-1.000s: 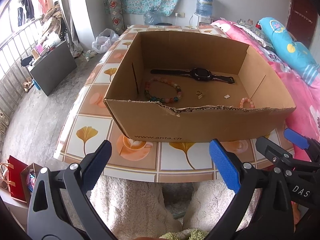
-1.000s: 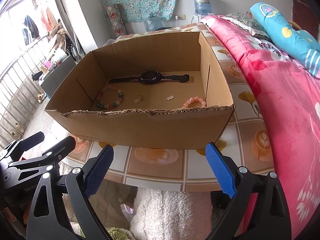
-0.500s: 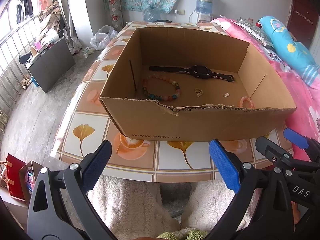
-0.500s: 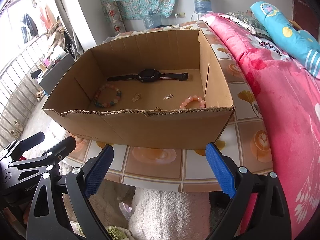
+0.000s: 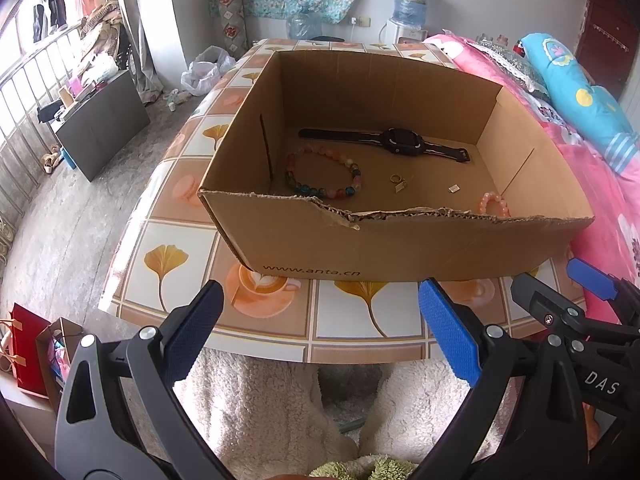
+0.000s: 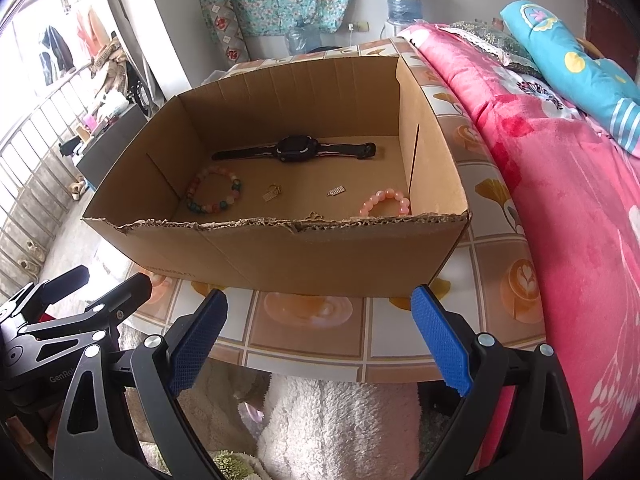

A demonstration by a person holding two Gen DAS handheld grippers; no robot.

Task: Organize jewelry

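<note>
Left wrist view: the left gripper (image 5: 320, 320) is hovering at the near table edge with its jaws spread wide and holding nothing; the right gripper (image 6: 320, 320) is waiting beside it in the same condition. A cardboard box (image 5: 400, 248) is sitting on the tiled tablecloth (image 5: 168, 216), and all visible jewelry is lying apart on its floor: a black watch (image 5: 404, 141) stretched flat along the far wall, a multicoloured bead bracelet (image 5: 324, 176) at the left, a pink bead bracelet (image 6: 386, 202) in the near right corner, a small gold ring with tag (image 5: 398, 182) and a tiny silver charm (image 5: 454, 188) between them. Whether these pieces are awaiting sorting or are already lying arranged cannot be settled. For any pick, the gripper should be descending over the torn near wall, closing across one bead strand, not the whole loop. The ring and charm are lying flat, so the pads are likely slipping off unless pinching low.
</note>
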